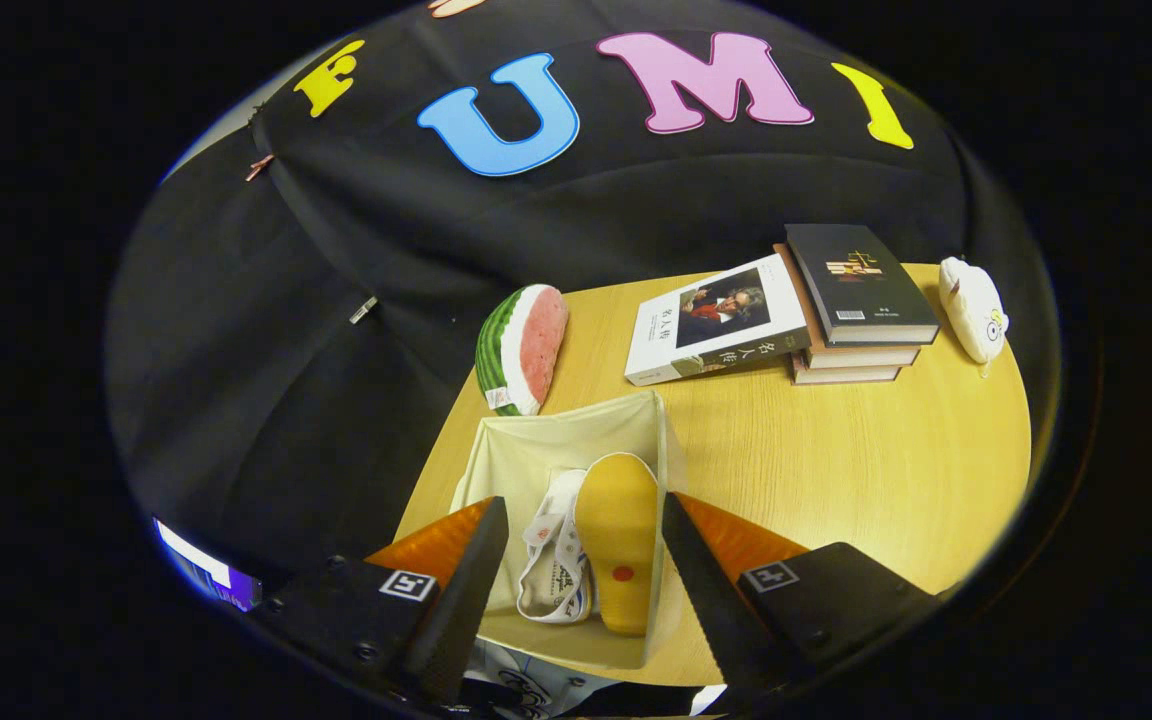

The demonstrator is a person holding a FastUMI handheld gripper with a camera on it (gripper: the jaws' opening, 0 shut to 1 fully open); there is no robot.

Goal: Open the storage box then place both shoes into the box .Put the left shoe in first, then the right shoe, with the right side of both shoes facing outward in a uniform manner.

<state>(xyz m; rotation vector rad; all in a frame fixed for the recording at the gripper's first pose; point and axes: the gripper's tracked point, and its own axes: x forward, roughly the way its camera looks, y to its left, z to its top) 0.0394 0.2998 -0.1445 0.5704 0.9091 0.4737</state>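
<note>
Now the storage box (546, 440) holds both shoes (591, 545) side by side, beneath the empty, wide-open jaws of the gripper (584, 570).

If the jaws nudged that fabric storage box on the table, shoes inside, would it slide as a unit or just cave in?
The storage box would probably cave first: its thin cloth walls already sag. With both shoes weighing its floor, it likely drags on the wooden table rather than glides. It seems unlikely to tip. The gripper is open, jaws astride the shoes.
</note>
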